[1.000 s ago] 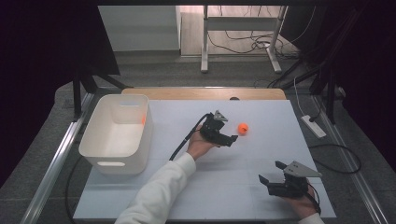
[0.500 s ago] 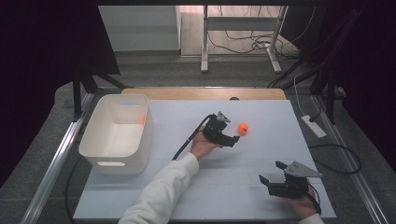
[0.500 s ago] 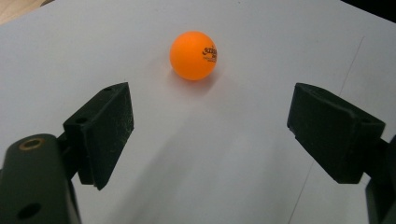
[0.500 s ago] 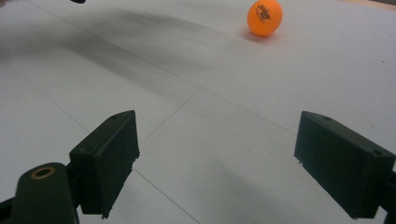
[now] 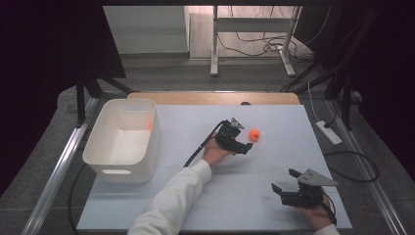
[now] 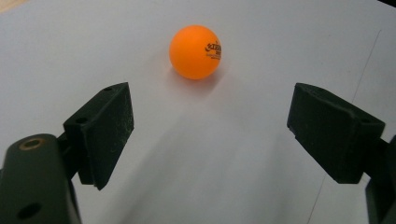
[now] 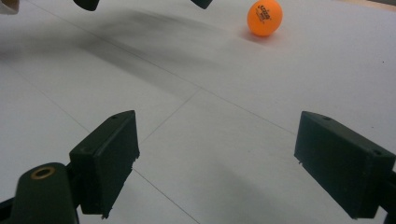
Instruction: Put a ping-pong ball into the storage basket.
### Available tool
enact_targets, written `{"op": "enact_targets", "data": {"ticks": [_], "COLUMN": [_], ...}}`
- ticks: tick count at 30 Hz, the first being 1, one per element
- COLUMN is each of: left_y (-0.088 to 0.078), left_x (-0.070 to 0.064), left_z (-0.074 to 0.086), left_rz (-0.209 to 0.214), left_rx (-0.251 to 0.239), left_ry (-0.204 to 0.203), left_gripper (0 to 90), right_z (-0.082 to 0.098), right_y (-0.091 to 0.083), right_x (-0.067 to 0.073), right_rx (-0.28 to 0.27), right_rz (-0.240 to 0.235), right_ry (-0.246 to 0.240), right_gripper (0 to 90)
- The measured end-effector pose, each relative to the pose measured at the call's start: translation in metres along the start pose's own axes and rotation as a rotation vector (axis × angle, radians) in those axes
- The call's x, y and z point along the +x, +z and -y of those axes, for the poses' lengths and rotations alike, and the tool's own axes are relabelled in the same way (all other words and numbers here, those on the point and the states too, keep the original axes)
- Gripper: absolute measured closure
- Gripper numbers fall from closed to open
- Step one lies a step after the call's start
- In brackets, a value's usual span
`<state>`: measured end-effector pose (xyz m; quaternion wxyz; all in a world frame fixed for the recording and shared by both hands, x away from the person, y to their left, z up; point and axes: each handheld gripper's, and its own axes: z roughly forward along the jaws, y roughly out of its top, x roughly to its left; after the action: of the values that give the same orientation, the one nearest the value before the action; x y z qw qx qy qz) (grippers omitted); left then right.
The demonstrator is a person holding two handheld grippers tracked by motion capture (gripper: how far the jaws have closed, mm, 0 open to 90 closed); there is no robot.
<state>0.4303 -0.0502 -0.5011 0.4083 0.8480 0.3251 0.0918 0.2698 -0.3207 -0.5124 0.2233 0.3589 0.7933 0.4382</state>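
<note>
Reaching with my left tongs [image 6: 210,135], jaws wide and empty, I centre the ball [image 6: 195,51] between both pads before closing gently, lest it roll; right tongs [image 7: 215,163] rest open.

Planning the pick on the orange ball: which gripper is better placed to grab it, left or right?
Left. The left gripper has open jaws aimed at the orange ball, which lies just ahead of them on the white table. The right gripper sits open near the table's front edge, farther away.

Orange ball [image 6: 195,51], small, round, dark printed logo on its side, resting on the table, well right of the bin [image 5: 122,142].
</note>
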Motion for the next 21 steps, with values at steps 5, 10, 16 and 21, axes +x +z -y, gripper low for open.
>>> {"op": "enact_targets", "data": {"ticks": [5,10,16,21], "left_y": [0.002,0.004,0.008,0.012], "left_x": [0.000,-0.002,-0.003,-0.003], "left_z": [-0.003,-0.005,-0.007,-0.008], "left_rz": [0.004,0.004,0.007,0.001], "left_rx": [0.005,0.007,0.007,0.014], "left_ry": [0.008,0.004,0.002,0.001], "left_gripper": [15.3,15.3,15.3,15.4], "right_z": [0.000,0.000,0.001,0.001], "right_y": [0.001,0.000,-0.001,-0.001], "right_x": [0.000,0.000,0.000,0.000], "right_rx": [0.001,0.001,0.001,0.002], "right_rz": [0.002,0.001,0.005,0.006], "right_ry": [0.005,0.002,0.004,0.003], "right_gripper": [13.2,13.1,13.1,13.1]}}
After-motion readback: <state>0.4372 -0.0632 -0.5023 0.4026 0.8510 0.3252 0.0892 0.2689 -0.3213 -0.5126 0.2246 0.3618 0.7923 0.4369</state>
